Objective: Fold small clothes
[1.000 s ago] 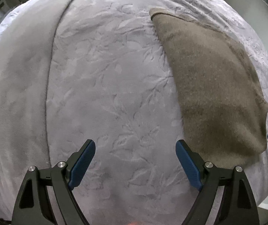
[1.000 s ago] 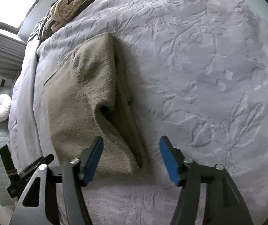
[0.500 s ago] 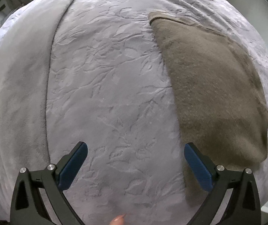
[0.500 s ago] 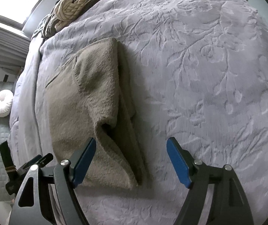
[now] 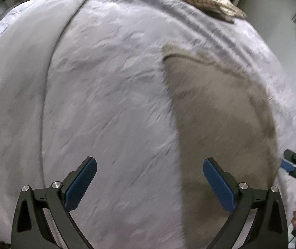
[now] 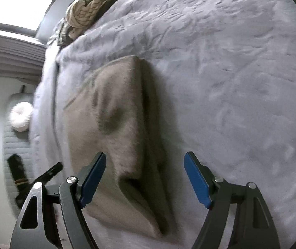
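Left gripper (image 5: 149,183) nearest in its own view: jaws spread wide, having just been opening, nothing between them but bedspread; the right-hand blue pad hangs over the garment's left edge without pressing it. It points steeply down at the bed, so it reads as a release, not a reach.

Right gripper (image 6: 144,179): jaws also parted, having just opened a little further, nothing clamped. They straddle the near corner of the folded brown garment (image 6: 114,124), where the layers gape in a small loose pocket, probably why this hand hangs there, ready to flatten or re-pinch.

The garment lies flat on the grey embossed bedspread (image 6: 231,83), doubled over, fold ridge running near to far along its right side in the right wrist view. It sits near the bed's edge, within reach of both hands. Fold looks mostly done; the near corner is untidy.

Far: a pile of cream knit clothes (image 6: 90,10) at the bed's far end, likely waiting their turn.
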A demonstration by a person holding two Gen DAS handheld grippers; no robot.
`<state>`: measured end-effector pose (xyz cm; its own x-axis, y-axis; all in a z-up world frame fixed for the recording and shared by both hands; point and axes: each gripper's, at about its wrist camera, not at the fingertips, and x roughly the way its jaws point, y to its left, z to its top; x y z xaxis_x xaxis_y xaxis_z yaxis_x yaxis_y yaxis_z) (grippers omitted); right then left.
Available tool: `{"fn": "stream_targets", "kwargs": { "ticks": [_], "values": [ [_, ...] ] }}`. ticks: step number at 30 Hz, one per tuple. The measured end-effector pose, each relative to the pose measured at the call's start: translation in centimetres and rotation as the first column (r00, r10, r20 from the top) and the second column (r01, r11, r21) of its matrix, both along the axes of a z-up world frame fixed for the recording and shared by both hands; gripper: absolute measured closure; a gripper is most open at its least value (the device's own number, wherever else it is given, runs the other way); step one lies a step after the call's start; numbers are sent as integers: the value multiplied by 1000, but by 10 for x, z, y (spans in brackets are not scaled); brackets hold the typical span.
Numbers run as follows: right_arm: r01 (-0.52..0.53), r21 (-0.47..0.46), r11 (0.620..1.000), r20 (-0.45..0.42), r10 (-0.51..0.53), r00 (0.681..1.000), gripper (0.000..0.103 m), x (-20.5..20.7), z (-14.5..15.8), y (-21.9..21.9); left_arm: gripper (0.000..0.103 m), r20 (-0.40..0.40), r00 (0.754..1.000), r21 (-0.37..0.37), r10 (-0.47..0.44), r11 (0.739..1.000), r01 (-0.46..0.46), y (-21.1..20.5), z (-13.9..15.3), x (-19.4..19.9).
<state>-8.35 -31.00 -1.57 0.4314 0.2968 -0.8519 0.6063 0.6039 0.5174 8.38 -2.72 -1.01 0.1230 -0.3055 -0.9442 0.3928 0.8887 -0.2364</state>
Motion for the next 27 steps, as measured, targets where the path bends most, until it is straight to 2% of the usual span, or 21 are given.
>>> {"fn": "stream_targets", "kwargs": {
  "ticks": [3, 8, 10, 12, 14, 17, 19, 23, 27],
  "values": [
    [-26, 57, 998, 37, 23, 999, 23, 12, -10, -6, 0, -22, 999, -53, -33, 998, 32, -15, -6, 5],
    [-72, 156, 985, 72, 61, 996, 23, 29, -33, -8, 0, -121, 989, -140, -79, 988, 62, -42, -31, 9],
    [-85, 183, 979, 68, 73, 995, 23, 37, -43, -9, 0, -170, 981, -178, -89, 982, 58, -48, -40, 10],
    [-106, 188, 977, 59, 96, 994, 23, 46, -47, -7, 0, -184, 979, -197, -91, 979, 54, -54, -47, 11],
    [-138, 193, 972, 65, 127, 990, 20, 56, -47, -3, 0, -180, 980, -211, -88, 976, 49, -64, -49, 14],
    [-203, 226, 953, 130, 177, 976, 19, 71, -43, 5, 0, -165, 981, -241, -103, 969, 61, -77, -48, 15],
    [-222, 232, 947, 139, 193, 971, 19, 75, -44, 7, 0, -152, 982, -235, -115, 969, 77, -81, -49, 16],
    [-213, 266, 940, 118, 188, 975, 20, 79, -65, -1, 0, -135, 983, -207, -128, 973, 99, -93, -60, 17],
    [-212, 262, 941, 131, 183, 974, 19, 84, -68, 2, 0, -132, 981, -215, -143, 970, 112, -96, -65, 19]
  ]
}}
